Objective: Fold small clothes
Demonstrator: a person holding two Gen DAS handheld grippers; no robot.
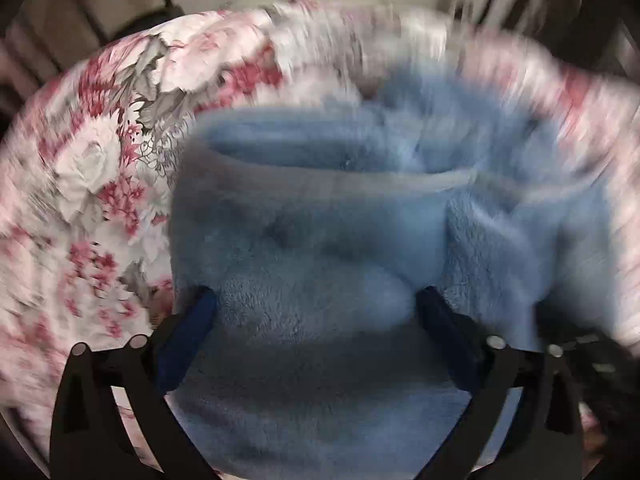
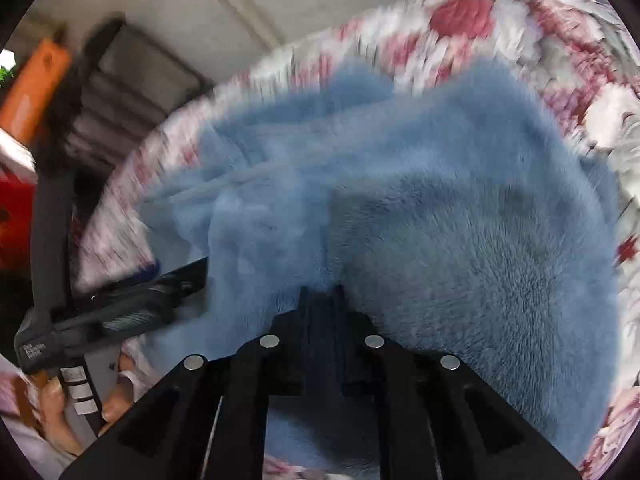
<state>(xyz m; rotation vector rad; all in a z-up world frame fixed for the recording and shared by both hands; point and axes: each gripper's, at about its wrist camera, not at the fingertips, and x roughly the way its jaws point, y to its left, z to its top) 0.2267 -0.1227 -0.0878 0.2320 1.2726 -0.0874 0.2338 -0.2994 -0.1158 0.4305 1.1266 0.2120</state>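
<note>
Because both views are smeared with motion blur, much of what I am working over is hard to read; the far half of the blue fleece garment [image 1: 320,240] melts into streaks in my left wrist view, and I cannot tell which part of it is sleeve, hem or body; its near edge is cut off beneath my fingers in both views. A paler band of lining or edging crosses the garment, but its shape is unclear.

The garment lies bunched and partly doubled over on a floral cover [image 1: 100,168] printed with white and pink flowers on a pale ground; the cover's far edge curves away and is blurred. Beyond it I see a pale wall, some dark frames and, in the right wrist view, an orange object [image 2: 36,88] and something red at the left border, neither clear enough to name.

My left gripper [image 1: 316,300] points steeply down over the fleece with its jaws spread wide; the cloth sits between the blue pads, yet they do not press on it. My right gripper [image 2: 322,290] has its jaws almost together, pinching a fold of the blue fleece at the tips. In that same view my left hand [image 2: 60,408] shows low at the left border, wrapped round the other tool's handle.
</note>
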